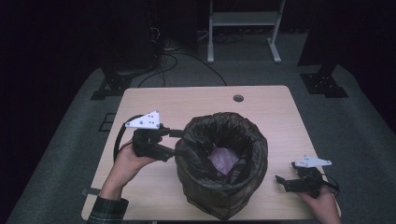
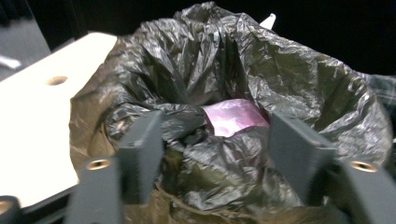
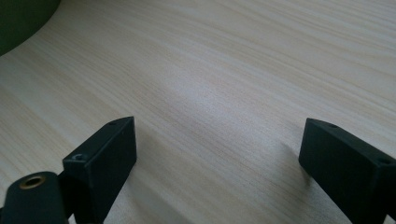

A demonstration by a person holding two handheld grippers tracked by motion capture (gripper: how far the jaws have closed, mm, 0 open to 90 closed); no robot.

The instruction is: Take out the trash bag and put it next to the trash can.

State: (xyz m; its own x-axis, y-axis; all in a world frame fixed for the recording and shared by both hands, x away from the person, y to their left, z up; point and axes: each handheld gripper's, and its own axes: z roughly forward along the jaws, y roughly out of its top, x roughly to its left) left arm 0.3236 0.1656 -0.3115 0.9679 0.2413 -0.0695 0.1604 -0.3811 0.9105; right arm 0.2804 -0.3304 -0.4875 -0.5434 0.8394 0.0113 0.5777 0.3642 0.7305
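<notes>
A bin [image 1: 224, 186] with 1 black bag [image 1: 205, 135] lining it stands on the tabletop [image 1: 154, 100], near the front edge. The left tool [image 1: 180, 142] is right at the left rim of the bin, where the bag folds over the edge. Its jaws sit on either side of the crinkled bag rim, 1 jaw outside and 1 over the opening, about half open. In the left gripper view the bag plastic bunches up between the 2 jaws, but it is hard to tell if they pinch it yet. 1 pink thing [image 2: 233, 116] lies down inside the bag, just past the left tool. The right tool [image 1: 282, 182] rests low over the bare tabletop to the right of the bin, well apart from it. Its jaws are wide open and hold nothing. There are 2 tools, 1 bin, 1 bag and 1 pink thing.
</notes>
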